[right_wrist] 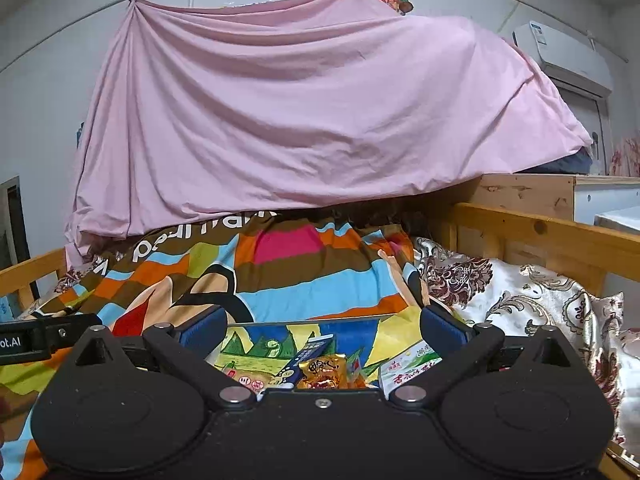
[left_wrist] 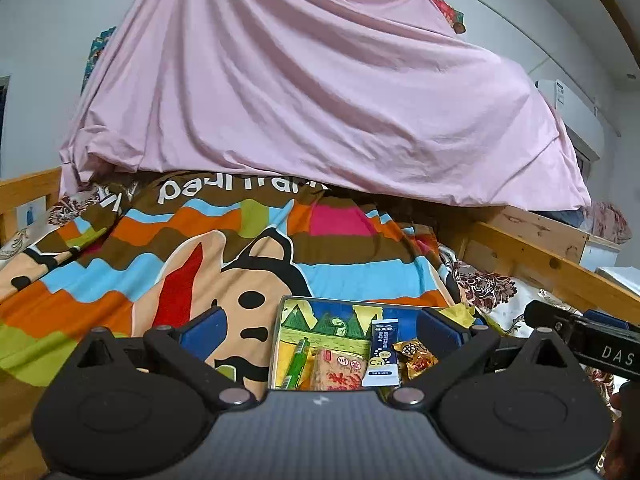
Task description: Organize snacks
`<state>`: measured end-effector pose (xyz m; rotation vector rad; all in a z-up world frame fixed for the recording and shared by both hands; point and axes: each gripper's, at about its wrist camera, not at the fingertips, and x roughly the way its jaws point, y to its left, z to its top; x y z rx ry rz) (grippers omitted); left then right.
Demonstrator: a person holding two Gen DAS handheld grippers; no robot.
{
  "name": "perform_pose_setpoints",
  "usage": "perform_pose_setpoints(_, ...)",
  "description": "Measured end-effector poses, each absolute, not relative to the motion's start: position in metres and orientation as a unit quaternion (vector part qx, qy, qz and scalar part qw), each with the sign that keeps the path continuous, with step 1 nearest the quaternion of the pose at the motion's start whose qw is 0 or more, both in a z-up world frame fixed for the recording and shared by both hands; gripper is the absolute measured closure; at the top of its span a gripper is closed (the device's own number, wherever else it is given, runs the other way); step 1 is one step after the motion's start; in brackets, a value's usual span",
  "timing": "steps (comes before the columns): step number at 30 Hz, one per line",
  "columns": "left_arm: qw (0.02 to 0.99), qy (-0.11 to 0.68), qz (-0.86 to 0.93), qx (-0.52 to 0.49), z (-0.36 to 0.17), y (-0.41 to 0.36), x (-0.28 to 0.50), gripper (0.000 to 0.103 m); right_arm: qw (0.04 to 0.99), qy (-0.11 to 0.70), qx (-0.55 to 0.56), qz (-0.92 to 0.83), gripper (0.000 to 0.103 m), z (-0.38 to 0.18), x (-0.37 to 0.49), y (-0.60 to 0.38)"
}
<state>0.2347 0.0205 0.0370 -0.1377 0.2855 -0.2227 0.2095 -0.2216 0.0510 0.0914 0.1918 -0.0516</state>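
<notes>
A shallow tin tray (left_wrist: pixel 285 303) with a painted mountain picture lies on the bed and holds snacks: a green stick pack (left_wrist: pixel 297 364), an orange-red cracker pack (left_wrist: pixel 340 374), a dark blue and white sachet (left_wrist: pixel 382 354) and a golden wrapped snack (left_wrist: pixel 416 358). My left gripper (left_wrist: pixel 320 328) is open and empty, its blue pads spread above the tray. In the right wrist view the tray's far rim (right_wrist: pixel 312 319), the blue sachet (right_wrist: pixel 306 358), the golden snack (right_wrist: pixel 324 372) and a white-green pack (right_wrist: pixel 408 366) show. My right gripper (right_wrist: pixel 320 328) is open and empty over them.
A colourful cartoon blanket (left_wrist: pixel 160 264) covers the bed. A pink sheet (left_wrist: pixel 312 92) hangs behind. A wooden bed rail (left_wrist: pixel 540 256) runs along the right, with a floral quilt (right_wrist: pixel 520 300) beside it. The right gripper's body (left_wrist: pixel 592 340) shows at the left view's right edge.
</notes>
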Motion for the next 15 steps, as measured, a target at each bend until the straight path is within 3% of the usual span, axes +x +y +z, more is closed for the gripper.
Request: perform_pose_setpoints(15, 0.984, 0.136, -0.106, -0.054, 0.037, 0.02, 0.186, 0.0, 0.992, 0.115, 0.043, -0.019, 0.001, 0.044, 0.156, -0.225)
